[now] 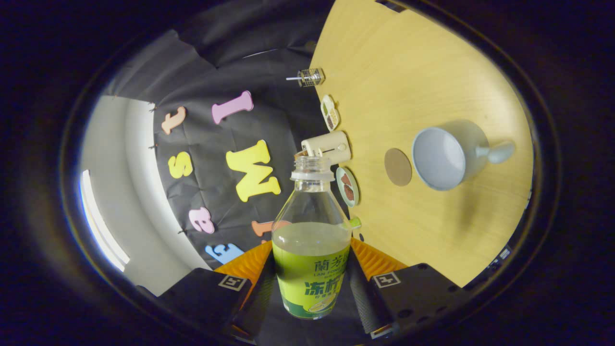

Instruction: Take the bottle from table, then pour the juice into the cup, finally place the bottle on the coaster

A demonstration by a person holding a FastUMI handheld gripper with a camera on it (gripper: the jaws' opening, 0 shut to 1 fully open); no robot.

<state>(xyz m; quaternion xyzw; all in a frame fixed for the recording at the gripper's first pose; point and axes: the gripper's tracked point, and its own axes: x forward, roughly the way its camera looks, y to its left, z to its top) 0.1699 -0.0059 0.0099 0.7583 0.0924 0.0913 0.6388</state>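
Gripper view: I have the gripper (311, 283) clamped on the one bottle (311, 240), both fingers pressed against its labelled lower body, one from each side. The bottle is clear smooth plastic, round-shouldered and narrowing to a ribbed, threaded neck with no cap on it. A yellow-green label wraps the bottom part, and pale cloudy juice fills it to just above the label; the upper part is see-through and empty.

The whole scene is rolled sideways, so the table (413, 57) stands to the right of the bottle like a wall. It is light wood with a fine grain. On it I count one cup (444, 156), pale blue-grey and matte, with a stubby rounded handle and an open mouth with nothing inside. Just left of the cup lies one coaster (398, 166), a flat brown disc, apart from it.

Along the table's far edge I count four small things: a wire cage-like piece (310, 77), two small dishes (329, 112) and a cream boxy object (329, 147).
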